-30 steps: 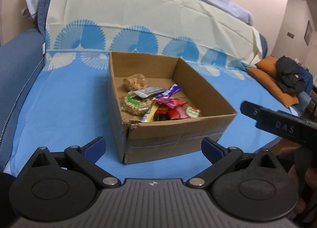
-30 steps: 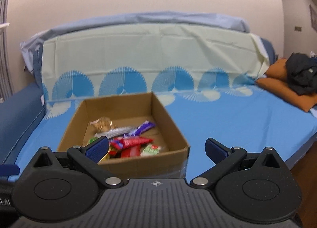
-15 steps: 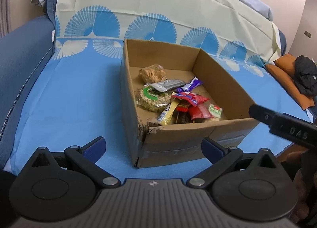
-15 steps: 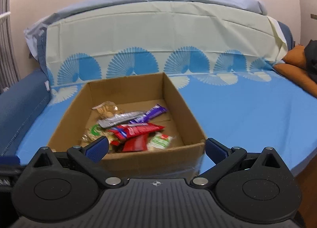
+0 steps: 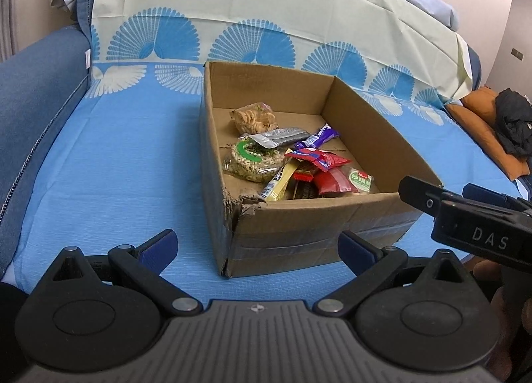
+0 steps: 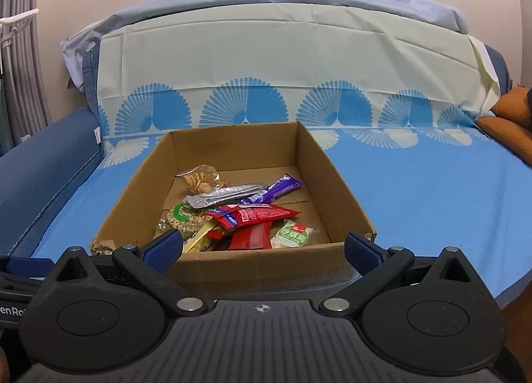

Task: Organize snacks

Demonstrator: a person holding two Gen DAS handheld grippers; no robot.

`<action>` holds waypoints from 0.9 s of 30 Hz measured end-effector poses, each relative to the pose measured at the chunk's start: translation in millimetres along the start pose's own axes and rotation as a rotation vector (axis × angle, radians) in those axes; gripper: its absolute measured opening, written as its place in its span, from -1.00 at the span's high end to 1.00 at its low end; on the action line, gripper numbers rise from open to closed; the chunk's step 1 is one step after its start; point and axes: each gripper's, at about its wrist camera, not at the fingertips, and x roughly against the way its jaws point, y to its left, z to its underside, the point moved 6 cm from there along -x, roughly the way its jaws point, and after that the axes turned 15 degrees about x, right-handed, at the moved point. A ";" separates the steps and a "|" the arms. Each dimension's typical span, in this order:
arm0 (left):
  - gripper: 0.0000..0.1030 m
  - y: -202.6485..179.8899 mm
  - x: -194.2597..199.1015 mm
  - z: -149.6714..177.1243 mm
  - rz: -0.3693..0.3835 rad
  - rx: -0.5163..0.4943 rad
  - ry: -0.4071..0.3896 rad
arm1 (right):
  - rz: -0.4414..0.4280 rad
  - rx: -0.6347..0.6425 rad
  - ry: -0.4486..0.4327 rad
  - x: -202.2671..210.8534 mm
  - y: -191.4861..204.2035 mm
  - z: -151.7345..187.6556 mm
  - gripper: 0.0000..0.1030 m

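Blue sheet [image 5: 109, 163] – orange cushion [image 5: 482, 130] under dark clothing [image 5: 513, 125].

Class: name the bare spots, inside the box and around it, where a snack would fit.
Inside the cardboard box: bare floor along the right wall. Outside: blue sheet between box and sofa arm, and right of the box. Crowded: the snack pile, left and centre.

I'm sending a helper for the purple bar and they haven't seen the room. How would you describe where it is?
On the blue bedsheet sits an open cardboard box of snacks. The purple bar lies slanted toward the box's back, beside a silver wrapper and above the red packets. It is the only purple wrapper there.
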 end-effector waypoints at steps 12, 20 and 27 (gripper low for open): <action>-0.99 -0.1 -0.4 0.2 -0.011 0.001 0.005 | -0.006 0.020 -0.003 -1.0 5.6 -1.3 -0.99; -0.99 0.0 -2.2 -0.6 -0.015 0.003 0.009 | -0.008 0.016 -0.002 -1.8 5.2 -1.0 -0.99; -0.99 -0.2 -3.5 -0.5 -0.019 0.008 0.017 | -0.007 0.016 -0.001 -1.9 6.0 -1.1 -0.99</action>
